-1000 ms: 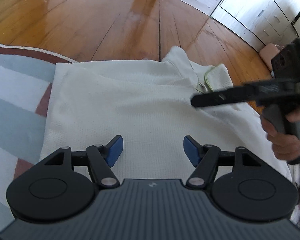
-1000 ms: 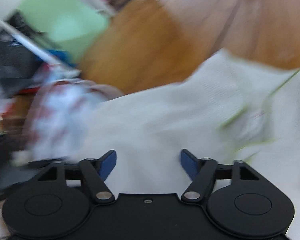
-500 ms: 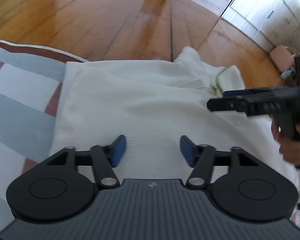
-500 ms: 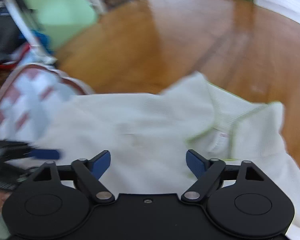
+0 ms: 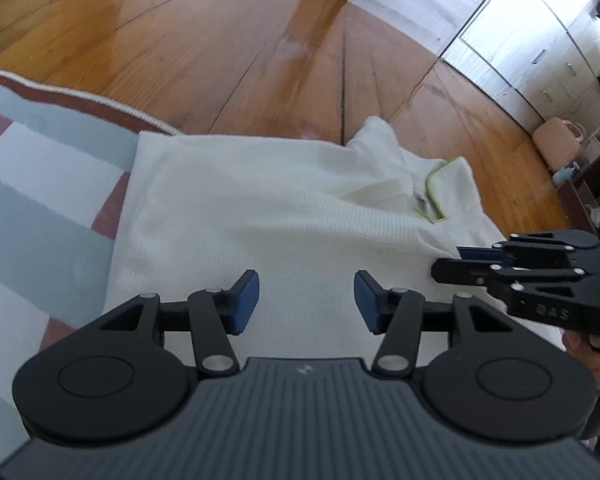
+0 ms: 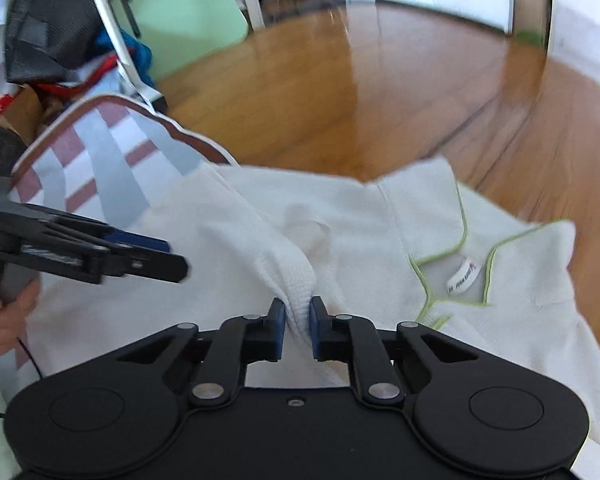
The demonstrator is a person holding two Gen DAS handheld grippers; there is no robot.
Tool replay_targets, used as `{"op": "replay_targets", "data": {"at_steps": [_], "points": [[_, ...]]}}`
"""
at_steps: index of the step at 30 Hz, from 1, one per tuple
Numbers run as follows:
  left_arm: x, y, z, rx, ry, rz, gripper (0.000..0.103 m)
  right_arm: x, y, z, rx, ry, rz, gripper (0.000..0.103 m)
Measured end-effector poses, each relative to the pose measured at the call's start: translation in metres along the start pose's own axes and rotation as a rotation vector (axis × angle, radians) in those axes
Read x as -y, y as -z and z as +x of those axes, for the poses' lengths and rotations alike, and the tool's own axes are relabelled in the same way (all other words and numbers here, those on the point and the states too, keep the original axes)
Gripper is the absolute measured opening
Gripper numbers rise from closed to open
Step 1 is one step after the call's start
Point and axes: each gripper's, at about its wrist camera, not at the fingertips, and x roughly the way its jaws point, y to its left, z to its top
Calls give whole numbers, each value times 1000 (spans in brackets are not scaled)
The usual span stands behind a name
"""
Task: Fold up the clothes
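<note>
Rug (image 5: 40, 184) under garment, left of left hand-held gripper (image 5: 306, 296); jaws wide, empty, hovering over flat white shirt (image 5: 268, 216) just ahead. Risk: closing here bunches single layer, drags panel off square. Right hand-held gripper (image 6: 297, 322) narrow, pinching raised ridge of shirt fabric dead ahead; collar (image 6: 460, 268) off to its right. Risk: thin pinch slips on lift, or pull skews collar, fold lands crooked. Shirt half on rug, half on wooden floor (image 5: 260, 60).

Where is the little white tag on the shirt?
In the right wrist view, the tag sits inside the green-edged collar of the white shirt, right of the right gripper.
</note>
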Motion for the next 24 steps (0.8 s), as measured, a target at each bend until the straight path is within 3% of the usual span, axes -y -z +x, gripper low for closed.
{"op": "replay_targets", "data": {"at_steps": [2,5,8,11,13,14,16,17,20,24], "points": [[3,1,-2,9,20,6,55,-8,2,-5,-12,-65,-8,11],[7,2,-1,-6,67,-4,55,-19,11,3,-107,-234,6,11],[12,5,3,-35,98,-11,64,-44,31,12,-181,-317,-30,12],[20,12,11,-88,-47,57,65,-56,39,11,-197,-333,-50,26],[26,17,17,-124,-156,109,55,-52,38,8,-198,-350,-19,32],[27,18,17,-132,-175,120,48,-43,34,6,-192,-358,29,36],[26,18,13,-139,-185,132,12,-28,28,7,-176,-324,90,40],[25,18,11,-142,-189,138,7,-21,26,8,-172,-299,111,40],[24,18,5,-152,-203,155,3,-2,19,13,-158,-224,173,40],[13,16,0,-169,-154,128,3,25,10,20,-139,-122,255,40]]}}
